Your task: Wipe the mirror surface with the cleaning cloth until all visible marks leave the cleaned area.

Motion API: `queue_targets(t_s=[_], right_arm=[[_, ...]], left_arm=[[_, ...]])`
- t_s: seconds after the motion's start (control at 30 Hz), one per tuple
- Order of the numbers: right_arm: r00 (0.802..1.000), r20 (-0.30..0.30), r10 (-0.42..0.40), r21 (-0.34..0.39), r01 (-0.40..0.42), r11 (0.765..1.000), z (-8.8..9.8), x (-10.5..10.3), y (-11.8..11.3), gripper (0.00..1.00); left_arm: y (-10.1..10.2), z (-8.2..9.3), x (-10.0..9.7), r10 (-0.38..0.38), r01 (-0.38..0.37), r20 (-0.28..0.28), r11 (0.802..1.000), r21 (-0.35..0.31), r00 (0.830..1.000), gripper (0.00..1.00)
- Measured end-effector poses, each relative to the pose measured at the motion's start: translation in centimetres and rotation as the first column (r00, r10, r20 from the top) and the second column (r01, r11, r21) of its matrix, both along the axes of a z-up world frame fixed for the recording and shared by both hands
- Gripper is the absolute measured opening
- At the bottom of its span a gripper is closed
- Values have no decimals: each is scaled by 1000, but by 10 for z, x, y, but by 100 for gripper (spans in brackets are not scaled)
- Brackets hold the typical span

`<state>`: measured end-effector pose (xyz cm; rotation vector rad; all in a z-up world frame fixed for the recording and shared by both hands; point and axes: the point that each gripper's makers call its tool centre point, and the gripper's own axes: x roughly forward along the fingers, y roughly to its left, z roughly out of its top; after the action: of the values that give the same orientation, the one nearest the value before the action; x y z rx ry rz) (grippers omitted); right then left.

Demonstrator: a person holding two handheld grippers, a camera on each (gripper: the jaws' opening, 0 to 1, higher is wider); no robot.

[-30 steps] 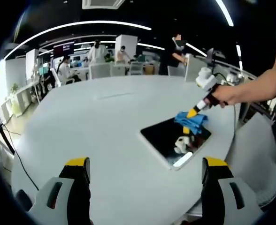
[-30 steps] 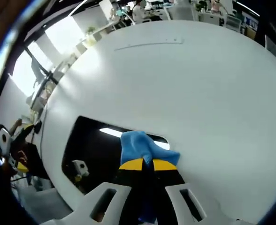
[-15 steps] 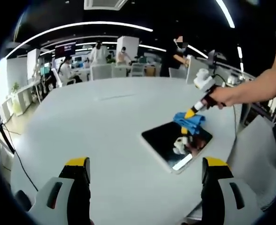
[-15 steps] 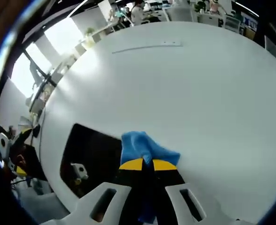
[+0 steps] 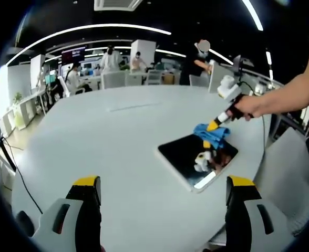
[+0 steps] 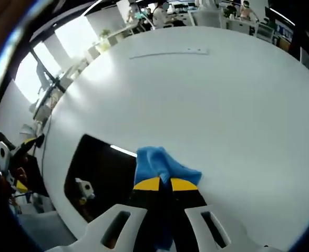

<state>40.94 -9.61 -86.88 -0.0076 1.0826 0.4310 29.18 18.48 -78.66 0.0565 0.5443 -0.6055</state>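
While our right gripper (image 6: 165, 184) clamps the blue cloth (image 6: 160, 165) at the mirror's (image 6: 99, 170) edge on the white table (image 6: 207, 100), our left gripper (image 5: 162, 202) hovers, jaws apart.

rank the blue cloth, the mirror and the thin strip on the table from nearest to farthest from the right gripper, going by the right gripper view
1. The blue cloth, pinched in the right gripper, just ahead of its fingers.
2. The mirror, under the cloth and spreading to the view's left.
3. The thin strip, far across the white table, near the view's top.
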Motion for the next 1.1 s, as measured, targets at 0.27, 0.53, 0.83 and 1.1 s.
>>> queue_targets(t_s=[0.27, 0.53, 0.83, 1.1], right_arm=[[1000, -11, -30, 18, 30, 999, 0, 1, -1, 0], [999, 15, -50, 46, 50, 998, 17, -1, -4, 0], [996, 67, -53, 58, 49, 997, 50, 3, -21, 0], [995, 81, -64, 63, 59, 996, 65, -3, -39, 0]], left_arm=[[-4, -3, -9, 2, -2, -6, 1000, 9, 1000, 100], [-3, 1, -13, -13, 13, -9, 999, 34, 1000, 100], [-8, 5, -9, -17, 17, 6, 1000, 24, 1000, 100], [-5, 9, -6, -17, 17, 20, 1000, 25, 1000, 100]])
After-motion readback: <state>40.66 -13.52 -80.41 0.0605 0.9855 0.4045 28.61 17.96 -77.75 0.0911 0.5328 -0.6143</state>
